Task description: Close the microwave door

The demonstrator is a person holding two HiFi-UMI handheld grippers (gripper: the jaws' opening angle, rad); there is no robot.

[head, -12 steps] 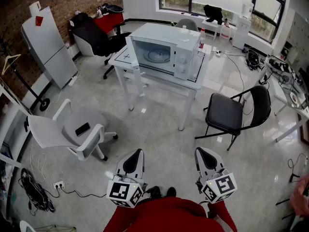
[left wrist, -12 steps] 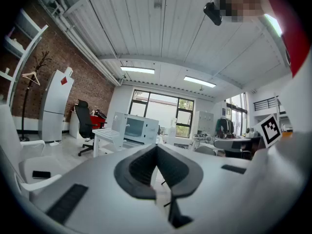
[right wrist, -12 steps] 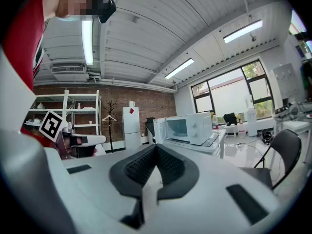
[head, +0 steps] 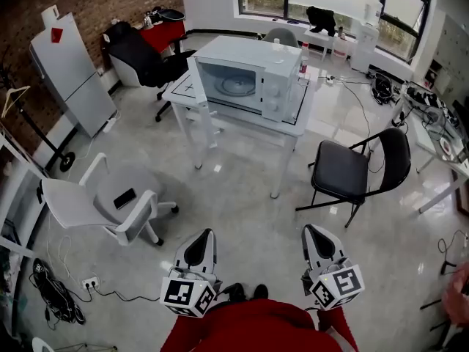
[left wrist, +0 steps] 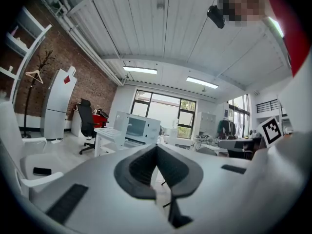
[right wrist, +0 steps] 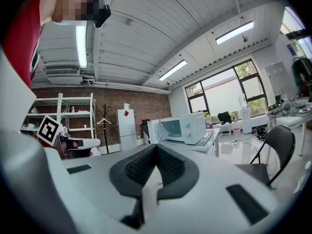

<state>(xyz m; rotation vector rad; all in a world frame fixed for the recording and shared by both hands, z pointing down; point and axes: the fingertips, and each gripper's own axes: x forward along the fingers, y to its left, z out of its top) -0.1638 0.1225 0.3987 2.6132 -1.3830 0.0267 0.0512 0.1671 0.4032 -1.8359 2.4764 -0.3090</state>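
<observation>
A white microwave (head: 253, 79) stands on a white table (head: 293, 123) across the room, its door (head: 198, 81) swung open to the left and the glass turntable visible inside. Far from it, at the bottom of the head view, my left gripper (head: 200, 248) and right gripper (head: 317, 240) are held low over the floor, both shut with nothing in them. The left gripper view shows the shut left gripper (left wrist: 157, 147) with the microwave (left wrist: 139, 127) small in the distance. Past the shut right gripper (right wrist: 156, 147) the microwave (right wrist: 184, 126) appears with its open door (right wrist: 154, 130).
A white office chair (head: 110, 200) with a phone on its seat stands to the left on the floor. A black folding chair (head: 352, 171) stands to the right of the table. A white fridge (head: 69, 68), a black office chair (head: 143, 53) and floor cables (head: 51, 292) lie further off.
Almost nothing differs. Both grippers sit a touch lower in the head view and the room has shifted slightly; the microwave door stays open.
</observation>
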